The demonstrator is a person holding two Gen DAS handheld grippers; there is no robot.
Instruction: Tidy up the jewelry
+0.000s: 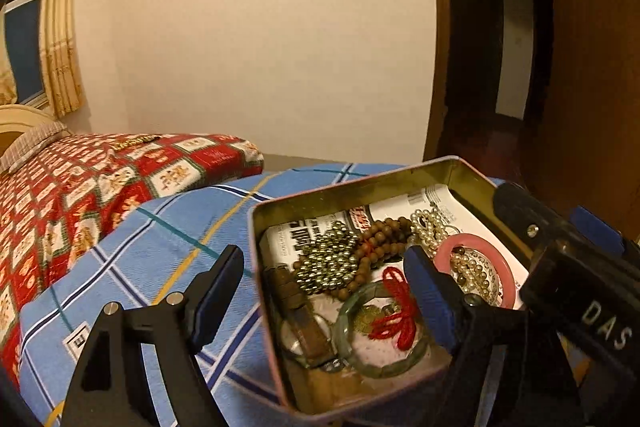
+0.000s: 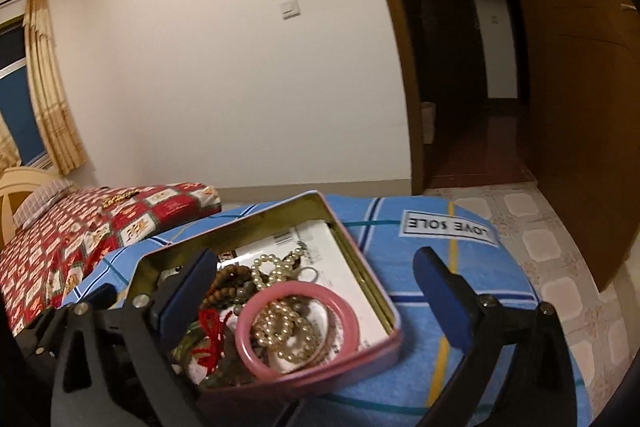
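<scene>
An open pink metal tin (image 1: pixel 316 193) (image 2: pixel 384 341) sits on a blue plaid blanket. It holds a pink bangle (image 1: pixel 508 277) (image 2: pixel 256 361), pearl strands (image 1: pixel 430 227) (image 2: pixel 284 331), brown wooden beads (image 1: pixel 380 235) (image 2: pixel 224 287), a heap of small metallic beads (image 1: pixel 332 259), a green bangle with a red knot (image 1: pixel 396 311) and a brown watch strap (image 1: pixel 304 315). My left gripper (image 1: pixel 326 291) is open, straddling the tin's left wall. My right gripper (image 2: pixel 316 291) is open, straddling the tin's right wall; it shows in the left wrist view (image 1: pixel 560 247).
The blue plaid blanket (image 1: pixel 168 251) (image 2: pixel 420 251) lies on a bed beside a red patterned quilt (image 1: pixel 80 187) (image 2: pixel 80 231), on which a gold chain (image 2: pixel 118 199) lies. A doorway (image 2: pixel 460 87) and tiled floor (image 2: pixel 560 247) are at the right.
</scene>
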